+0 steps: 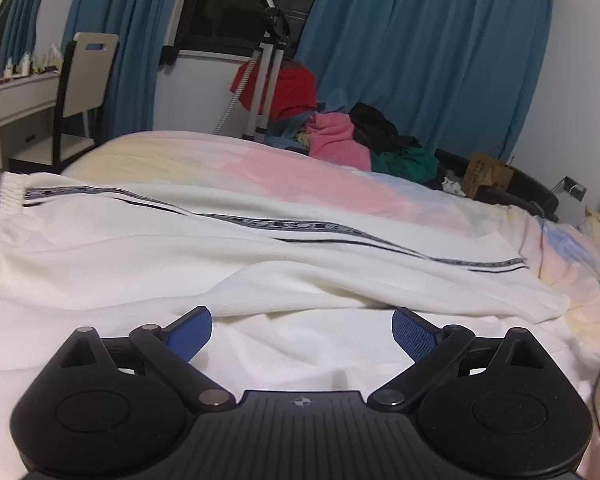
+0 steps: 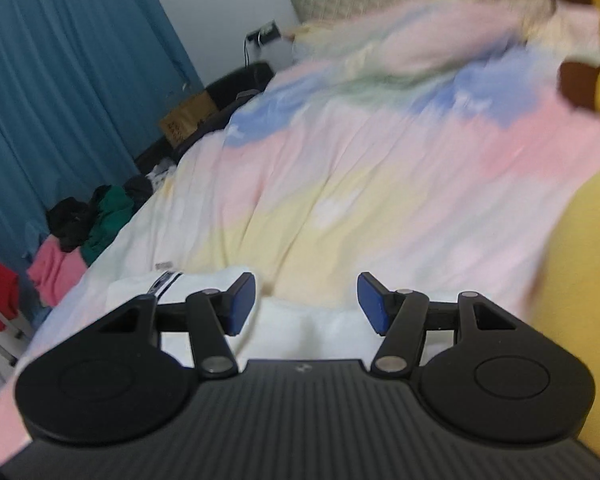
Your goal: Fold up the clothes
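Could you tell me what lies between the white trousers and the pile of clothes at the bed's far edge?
Only bare pastel bedspread lies between the white trousers and the pile of clothes, as the left wrist view shows.

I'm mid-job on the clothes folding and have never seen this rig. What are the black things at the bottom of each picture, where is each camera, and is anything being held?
There is no robot arm: a person holds a two-finger gripper in each hand, and a fisheye camera on each looks forward along its fingers.

In the left wrist view, the black frame with blue pads is the left gripper. Its jaws stand wide apart over the white trousers, which have a dark side stripe and lie spread on the pastel bedspread. Nothing is between the pads.

The right wrist view is blurred. The right gripper is also open and holds nothing; white cloth lies below it.

A pile of clothes waits at the bed's far edge, in front of blue curtains. The yellow at the right view's edge is probably the person's sleeve.
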Demonstrator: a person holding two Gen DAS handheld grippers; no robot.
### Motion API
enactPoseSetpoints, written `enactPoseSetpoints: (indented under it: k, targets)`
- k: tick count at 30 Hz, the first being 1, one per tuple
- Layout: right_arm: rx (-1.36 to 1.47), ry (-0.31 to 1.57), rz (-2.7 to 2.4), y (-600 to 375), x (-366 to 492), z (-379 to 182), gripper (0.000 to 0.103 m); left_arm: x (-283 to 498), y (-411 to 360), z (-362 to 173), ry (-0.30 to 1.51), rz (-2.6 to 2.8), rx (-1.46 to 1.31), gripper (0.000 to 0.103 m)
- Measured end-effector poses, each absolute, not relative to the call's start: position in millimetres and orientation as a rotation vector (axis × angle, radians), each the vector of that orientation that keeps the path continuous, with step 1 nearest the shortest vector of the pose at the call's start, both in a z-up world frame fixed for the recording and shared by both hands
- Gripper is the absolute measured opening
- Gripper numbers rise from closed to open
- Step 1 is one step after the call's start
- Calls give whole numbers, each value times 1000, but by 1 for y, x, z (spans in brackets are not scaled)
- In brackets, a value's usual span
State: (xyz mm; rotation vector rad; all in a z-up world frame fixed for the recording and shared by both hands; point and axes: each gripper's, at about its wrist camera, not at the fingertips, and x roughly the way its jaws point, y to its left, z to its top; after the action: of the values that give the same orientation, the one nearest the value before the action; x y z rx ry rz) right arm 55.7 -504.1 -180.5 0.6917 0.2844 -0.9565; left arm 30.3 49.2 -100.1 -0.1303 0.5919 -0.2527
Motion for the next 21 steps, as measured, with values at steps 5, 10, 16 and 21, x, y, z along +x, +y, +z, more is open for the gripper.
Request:
enactPoseSetpoints:
  k: [5,10,16,21]
  targets:
    - [747,417,-1002,-506,25,-189,60,13,64,-84,579,-202,-124,98]
    - [750,538,-954,-501,26,-201,58,-7,99,-58,545,-137,-204,98]
    - [930,655,-836,-499,37,-227,60,-45,187,-33,498,33,-371,100]
    - [1056,566,-794,-505,28,-232,53,-66,273,-42,506,220,-602,101]
